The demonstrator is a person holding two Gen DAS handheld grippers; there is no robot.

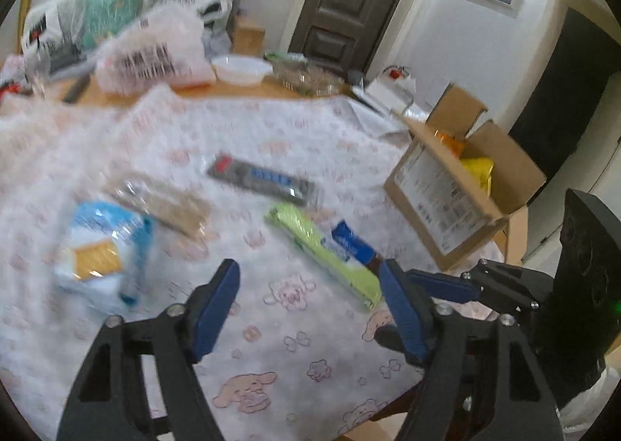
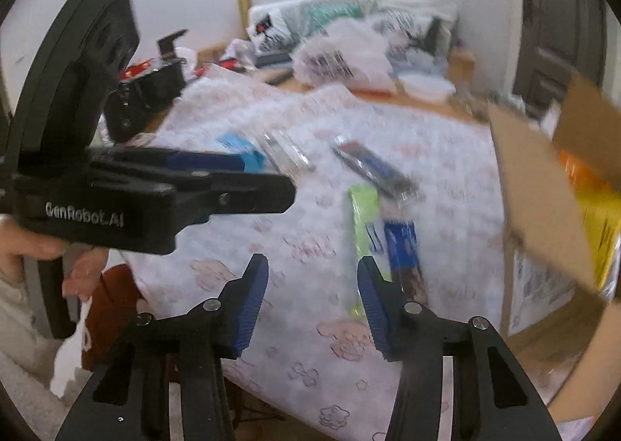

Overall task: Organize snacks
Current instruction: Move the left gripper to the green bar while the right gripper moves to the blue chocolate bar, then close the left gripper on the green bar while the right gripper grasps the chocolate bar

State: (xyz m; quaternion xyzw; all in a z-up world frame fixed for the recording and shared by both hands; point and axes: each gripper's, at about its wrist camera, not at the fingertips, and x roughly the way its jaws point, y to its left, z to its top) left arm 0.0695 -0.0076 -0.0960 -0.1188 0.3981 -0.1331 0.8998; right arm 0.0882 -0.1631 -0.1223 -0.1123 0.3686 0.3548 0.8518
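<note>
Several snack packs lie on a pink-patterned tablecloth [image 1: 271, 138]: a blue-white bag [image 1: 103, 250], a clear cracker pack [image 1: 167, 204], a grey pack [image 1: 264, 179], a green pack [image 1: 326, 254] and a blue bar [image 1: 355, 243]. The green pack [image 2: 363, 223] and the blue bar [image 2: 403, 247] also show in the right wrist view. A cardboard box [image 1: 462, 188] at the table's right edge holds yellow and orange packs. My left gripper [image 1: 308, 282] is open and empty above the cloth, just short of the green pack. My right gripper [image 2: 312, 274] is open and empty, near the green pack's near end.
Plastic bags [image 1: 151, 52], a white bowl [image 1: 242, 70] and a clear container [image 1: 306, 76] stand at the table's far edge. A dark door [image 1: 349, 2] is behind. The box [image 2: 543, 200] fills the right of the right wrist view. The left gripper's body [image 2: 116, 192] crosses on the left.
</note>
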